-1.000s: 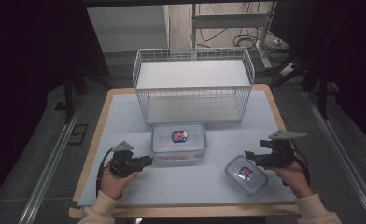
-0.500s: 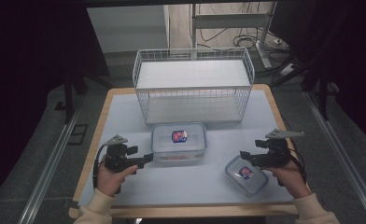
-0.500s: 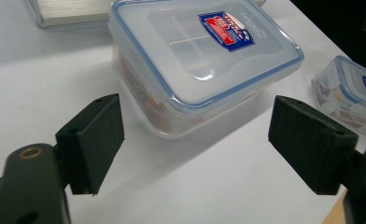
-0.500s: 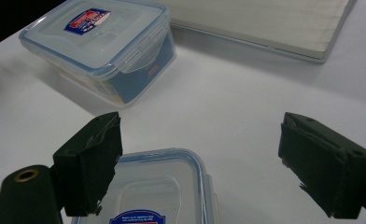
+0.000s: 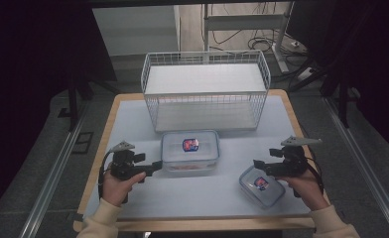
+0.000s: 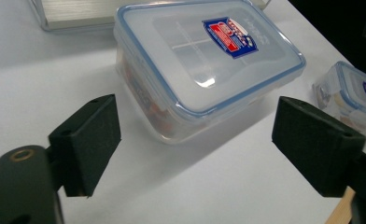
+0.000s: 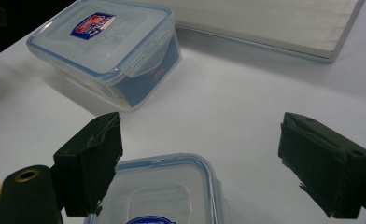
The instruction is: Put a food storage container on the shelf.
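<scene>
Nearest to me, my right hand-held gripper point(image 5: 260, 164) hangs just above the small lidded box point(image 5: 261, 185), which sits on the bench point(image 5: 182, 198) toward my right near the front edge. In the right gripper view that gripper's black jaws stand spread wide, with the small box's clear, blue-rimmed lid point(image 7: 167, 196) under and between them; the pads do not press on it.

My left hand-held gripper point(image 5: 156, 166) is low over the bench at my left, pointing at the left end of the large lidded box point(image 5: 190, 151). Its jaws have just been opening and now stand wide apart. In the left gripper view the large box point(image 6: 204, 60) lies just ahead of the gap, with no pad touching it and bare bench between the pads.

The large box sits in the middle of the bench, lid on, with a red and blue label on top. The small box lies to its right, apart from it.

Farther back, the white wire basket point(image 5: 206, 91) stands on the bench, just behind the large box.
</scene>
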`<action>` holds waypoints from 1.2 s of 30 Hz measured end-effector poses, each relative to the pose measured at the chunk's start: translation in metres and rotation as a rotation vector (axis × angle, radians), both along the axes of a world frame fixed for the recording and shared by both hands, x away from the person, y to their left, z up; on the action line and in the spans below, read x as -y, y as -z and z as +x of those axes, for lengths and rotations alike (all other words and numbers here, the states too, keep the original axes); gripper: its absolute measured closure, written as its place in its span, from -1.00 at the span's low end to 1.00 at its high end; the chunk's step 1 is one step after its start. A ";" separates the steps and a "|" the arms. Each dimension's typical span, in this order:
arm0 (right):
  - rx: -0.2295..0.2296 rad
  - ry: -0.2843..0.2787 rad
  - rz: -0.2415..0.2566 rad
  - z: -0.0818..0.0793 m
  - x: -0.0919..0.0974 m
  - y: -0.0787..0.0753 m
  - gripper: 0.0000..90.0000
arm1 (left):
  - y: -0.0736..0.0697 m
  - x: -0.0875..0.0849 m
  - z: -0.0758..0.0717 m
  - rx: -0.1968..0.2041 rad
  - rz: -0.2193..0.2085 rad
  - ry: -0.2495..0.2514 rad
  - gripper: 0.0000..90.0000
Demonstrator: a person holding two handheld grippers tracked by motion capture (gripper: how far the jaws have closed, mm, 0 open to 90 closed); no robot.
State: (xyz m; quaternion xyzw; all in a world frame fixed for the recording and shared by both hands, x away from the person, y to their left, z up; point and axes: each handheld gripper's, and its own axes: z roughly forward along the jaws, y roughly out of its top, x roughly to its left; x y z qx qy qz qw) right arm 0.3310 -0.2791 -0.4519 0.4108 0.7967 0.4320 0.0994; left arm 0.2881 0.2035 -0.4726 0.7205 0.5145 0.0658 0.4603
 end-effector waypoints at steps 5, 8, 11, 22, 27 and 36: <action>-0.017 -0.021 0.002 0.003 -0.010 -0.003 -0.72 | -0.003 0.002 0.011 -0.018 -0.015 0.006 -0.71; -0.021 -0.037 0.014 0.005 -0.020 -0.008 -0.73 | -0.007 0.003 0.021 -0.020 -0.020 0.010 -0.72; -0.030 -0.051 0.038 0.009 -0.031 -0.013 -0.73 | -0.010 0.005 0.031 -0.030 -0.014 0.012 -0.73; -0.111 -0.091 0.060 0.042 -0.083 -0.008 -0.75 | 0.010 0.002 0.068 -0.152 -0.106 0.018 -0.76; -0.187 -0.075 0.100 0.066 -0.104 0.002 -0.75 | 0.023 0.007 0.078 -0.195 -0.154 0.028 -0.76; -0.322 -0.056 0.082 0.094 -0.127 0.030 -0.77 | 0.038 0.008 0.086 -0.240 -0.210 0.058 -0.69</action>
